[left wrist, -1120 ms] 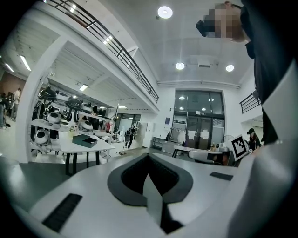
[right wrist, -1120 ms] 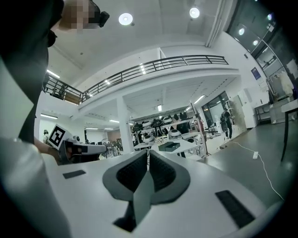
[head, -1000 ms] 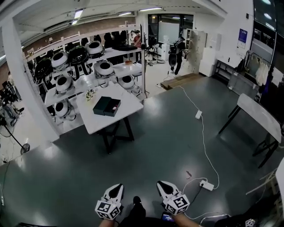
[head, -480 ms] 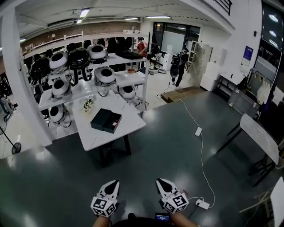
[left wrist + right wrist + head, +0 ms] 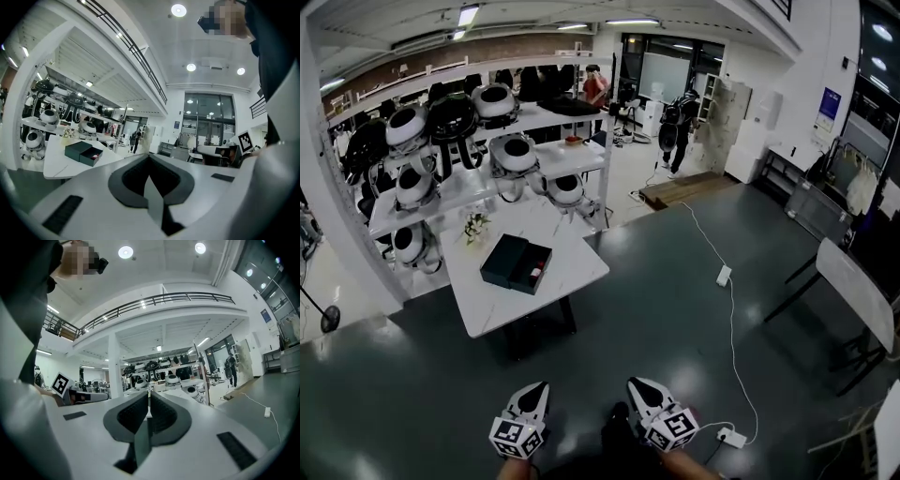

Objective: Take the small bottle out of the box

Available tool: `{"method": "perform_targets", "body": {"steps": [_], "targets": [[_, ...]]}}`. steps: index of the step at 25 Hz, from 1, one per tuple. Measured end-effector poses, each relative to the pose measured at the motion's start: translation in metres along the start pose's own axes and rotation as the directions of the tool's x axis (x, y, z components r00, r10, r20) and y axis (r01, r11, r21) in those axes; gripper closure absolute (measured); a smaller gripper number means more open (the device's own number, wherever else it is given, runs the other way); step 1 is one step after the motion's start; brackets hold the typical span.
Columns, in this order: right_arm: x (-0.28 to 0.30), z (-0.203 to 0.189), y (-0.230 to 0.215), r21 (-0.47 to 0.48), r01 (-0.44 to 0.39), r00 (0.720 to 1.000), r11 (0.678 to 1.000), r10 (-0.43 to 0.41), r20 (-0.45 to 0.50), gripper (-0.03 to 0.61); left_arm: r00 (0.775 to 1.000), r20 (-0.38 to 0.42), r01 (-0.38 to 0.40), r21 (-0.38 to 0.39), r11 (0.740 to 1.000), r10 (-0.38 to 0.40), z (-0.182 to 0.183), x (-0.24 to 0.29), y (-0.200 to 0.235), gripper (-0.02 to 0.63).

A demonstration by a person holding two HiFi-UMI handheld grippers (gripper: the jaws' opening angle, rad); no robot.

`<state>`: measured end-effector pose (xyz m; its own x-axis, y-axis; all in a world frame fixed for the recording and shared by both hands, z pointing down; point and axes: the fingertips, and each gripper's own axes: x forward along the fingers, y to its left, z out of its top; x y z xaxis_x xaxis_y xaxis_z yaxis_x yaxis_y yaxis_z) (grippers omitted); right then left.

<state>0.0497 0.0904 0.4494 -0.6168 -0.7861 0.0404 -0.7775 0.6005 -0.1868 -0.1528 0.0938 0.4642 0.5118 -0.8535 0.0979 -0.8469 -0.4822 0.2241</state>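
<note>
An open dark box (image 5: 517,263) lies on a white table (image 5: 572,277) some way ahead of me. Its lid is folded out beside it, and a small red-and-white item (image 5: 535,273) shows inside; whether it is the bottle is too small to tell. The box (image 5: 83,152) also shows far left in the left gripper view. My left gripper (image 5: 538,387) and right gripper (image 5: 636,384) are held low at the bottom of the head view, far from the table, both shut and empty. The jaws meet in the left gripper view (image 5: 149,156) and in the right gripper view (image 5: 149,393).
Shelves (image 5: 487,159) of round white and black devices stand behind the table. A small flower pot (image 5: 473,225) sits on the table's far side. A white pillar (image 5: 337,225) stands at the left. A cable and power strip (image 5: 732,437) lie on the dark floor at right, near another table (image 5: 858,291).
The view has moved closer to the table, and the box now sits larger and lower. Both grippers stay shut in the same place at the bottom.
</note>
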Motion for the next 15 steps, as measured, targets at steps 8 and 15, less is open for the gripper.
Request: {"method": "perform_targets", "body": {"steps": [8, 15], "targets": [[0.109, 0.015, -0.088, 0.017, -0.092, 0.996, 0.996, 0.091, 0.013, 0.538, 0.996, -0.004, -0.088, -0.029, 0.996, 0.088, 0.018, 0.109, 0.052, 0.6], [0.188, 0.066, -0.179, -0.027, -0.164, 0.986, 0.986, 0.165, 0.039, 0.538, 0.992, -0.005, -0.128, -0.072, 0.989, 0.128, 0.059, 0.206, 0.083, 0.599]]}}
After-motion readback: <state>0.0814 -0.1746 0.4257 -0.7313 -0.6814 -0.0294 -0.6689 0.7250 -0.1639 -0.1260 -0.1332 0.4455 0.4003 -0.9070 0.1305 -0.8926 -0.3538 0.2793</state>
